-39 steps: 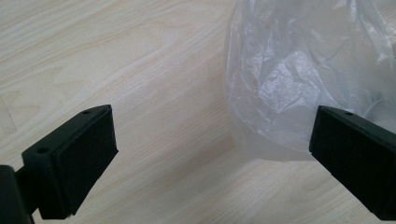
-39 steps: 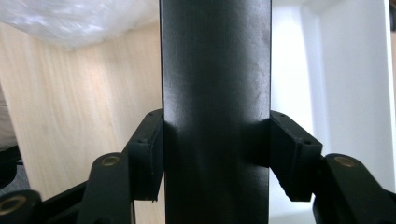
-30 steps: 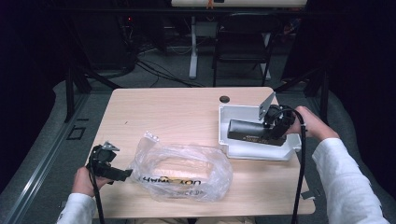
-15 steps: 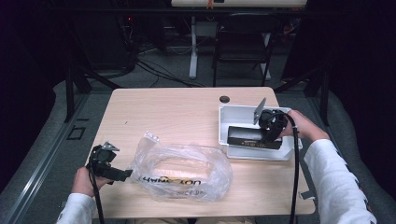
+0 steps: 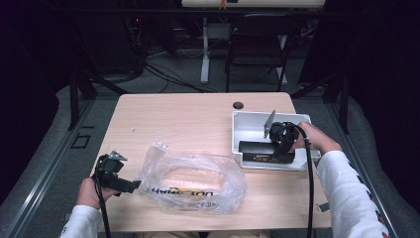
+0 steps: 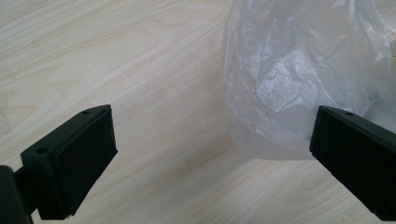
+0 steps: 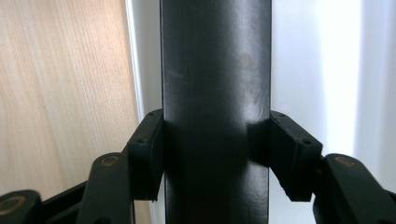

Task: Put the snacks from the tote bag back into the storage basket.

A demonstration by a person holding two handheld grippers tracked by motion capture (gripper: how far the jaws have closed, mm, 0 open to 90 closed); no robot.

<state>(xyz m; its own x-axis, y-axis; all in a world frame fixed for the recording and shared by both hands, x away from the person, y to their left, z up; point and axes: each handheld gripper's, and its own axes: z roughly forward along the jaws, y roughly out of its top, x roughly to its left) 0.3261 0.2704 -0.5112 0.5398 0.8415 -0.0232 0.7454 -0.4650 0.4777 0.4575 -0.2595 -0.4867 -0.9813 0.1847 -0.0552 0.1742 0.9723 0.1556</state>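
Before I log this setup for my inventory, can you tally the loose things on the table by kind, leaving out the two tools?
Clear plastic bag: 1
White tray: 1
Long black box, gripped in the right tool: 1
Total: 3

black box [image 5: 262,151] | long, dark, rectangular | laid flat along the near wall of the white tray [image 5: 247,121] | clamped at its sides
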